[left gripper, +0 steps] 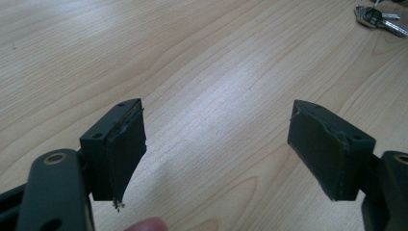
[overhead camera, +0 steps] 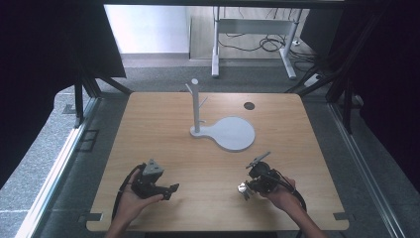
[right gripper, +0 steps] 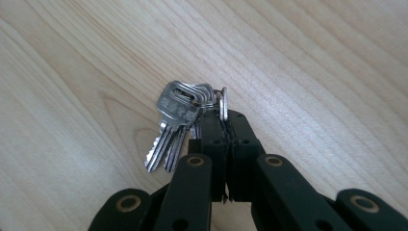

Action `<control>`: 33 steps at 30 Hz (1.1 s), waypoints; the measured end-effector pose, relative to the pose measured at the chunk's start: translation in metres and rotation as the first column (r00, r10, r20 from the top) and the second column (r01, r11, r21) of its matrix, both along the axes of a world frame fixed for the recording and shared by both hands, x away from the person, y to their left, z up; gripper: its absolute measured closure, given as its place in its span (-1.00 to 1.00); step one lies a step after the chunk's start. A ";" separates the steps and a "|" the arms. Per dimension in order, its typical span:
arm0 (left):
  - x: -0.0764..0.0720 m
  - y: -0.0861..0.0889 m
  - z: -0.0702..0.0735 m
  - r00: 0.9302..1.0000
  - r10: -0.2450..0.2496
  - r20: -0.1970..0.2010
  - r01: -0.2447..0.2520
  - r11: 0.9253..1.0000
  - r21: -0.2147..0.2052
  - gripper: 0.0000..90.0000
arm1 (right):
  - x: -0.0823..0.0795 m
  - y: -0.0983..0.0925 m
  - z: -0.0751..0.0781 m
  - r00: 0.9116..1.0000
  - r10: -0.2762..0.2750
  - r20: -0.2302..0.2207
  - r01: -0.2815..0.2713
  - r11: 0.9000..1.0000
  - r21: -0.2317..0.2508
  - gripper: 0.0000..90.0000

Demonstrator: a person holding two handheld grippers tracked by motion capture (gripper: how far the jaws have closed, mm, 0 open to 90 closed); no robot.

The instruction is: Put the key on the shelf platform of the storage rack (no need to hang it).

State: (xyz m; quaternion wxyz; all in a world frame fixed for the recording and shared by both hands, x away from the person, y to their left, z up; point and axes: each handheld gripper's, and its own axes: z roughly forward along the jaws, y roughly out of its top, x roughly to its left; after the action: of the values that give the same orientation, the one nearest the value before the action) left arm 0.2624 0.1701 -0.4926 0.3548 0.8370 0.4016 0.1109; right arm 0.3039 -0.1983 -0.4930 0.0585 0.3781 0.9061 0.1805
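Note:
A bunch of silver keys (right gripper: 175, 118) on a ring lies on the wooden table (overhead camera: 163, 144) at the front right. My right gripper (right gripper: 223, 118) is shut on the key ring, its pads pressed together with the ring between them. In the high view the right gripper (overhead camera: 246, 187) sits low over the keys (overhead camera: 242, 189), held by a hand. My left gripper (left gripper: 216, 144) stands open at the front left with only bare table between its pads. The same keys (left gripper: 377, 20) show far off in the left gripper view.
A white stand (overhead camera: 196, 106) with a post, short pegs and a round flat base (overhead camera: 233, 134) rises at the table's middle back. A small dark round hole (overhead camera: 249, 105) lies near the back right. Beyond the table stand desk legs and cables.

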 end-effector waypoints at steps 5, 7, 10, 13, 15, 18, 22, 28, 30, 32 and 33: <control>0.000 -0.001 0.000 1.000 -0.003 -0.001 0.003 1.000 0.001 -0.53 | -0.004 -0.002 0.013 1.000 0.013 0.019 -0.014 1.000 0.010 0.98; -0.001 -0.001 0.001 1.000 -0.005 0.001 0.005 1.000 0.001 -0.53 | -0.006 -0.003 0.019 1.000 0.016 0.019 -0.016 1.000 0.022 0.98; -0.001 -0.001 0.001 1.000 -0.004 0.001 0.004 1.000 0.000 -0.53 | -0.009 -0.005 0.031 0.999 0.027 0.042 -0.028 0.999 0.033 0.98; 0.000 -0.002 0.000 1.000 -0.003 -0.001 0.003 1.000 0.004 -0.53 | -0.010 -0.006 0.038 0.998 0.029 0.053 -0.031 0.999 0.042 0.98; 0.000 -0.002 0.000 1.000 -0.005 -0.002 0.005 1.000 0.004 -0.53 | -0.009 -0.006 0.044 0.998 0.032 0.061 -0.035 0.999 0.041 0.98; 0.000 -0.002 0.000 1.000 -0.012 0.003 0.012 1.000 0.008 -0.53 | -0.007 -0.006 0.051 0.997 0.037 0.068 -0.040 0.998 0.042 0.98; 0.000 -0.001 0.000 1.000 -0.006 -0.001 0.006 1.000 0.009 -0.52 | -0.003 -0.007 0.061 0.996 0.051 0.075 -0.054 0.998 0.034 0.98; 0.000 0.000 0.001 1.000 -0.006 0.005 0.006 1.000 0.007 -0.53 | 0.003 -0.006 0.072 0.996 0.058 0.074 -0.060 0.998 0.029 0.97; 0.000 0.000 0.001 1.000 -0.006 0.004 0.006 1.000 0.009 -0.53 | 0.004 -0.006 0.073 0.995 0.059 0.076 -0.062 0.998 0.031 0.97; 0.000 -0.001 0.000 1.000 -0.007 0.000 0.007 1.000 0.010 -0.53 | 0.010 -0.005 0.077 0.996 0.055 0.076 -0.058 0.997 0.049 0.98; 0.001 -0.001 0.000 1.000 -0.009 0.001 0.009 1.000 0.011 -0.53 | 0.011 -0.005 0.078 0.996 0.055 0.077 -0.059 0.997 0.049 0.98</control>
State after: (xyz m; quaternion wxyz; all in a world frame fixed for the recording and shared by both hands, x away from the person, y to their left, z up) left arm 0.2631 0.1693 -0.4930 0.3507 0.8407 0.3971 0.1120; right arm 0.3152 -0.2032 -0.4152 0.0776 0.3464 0.9088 0.2193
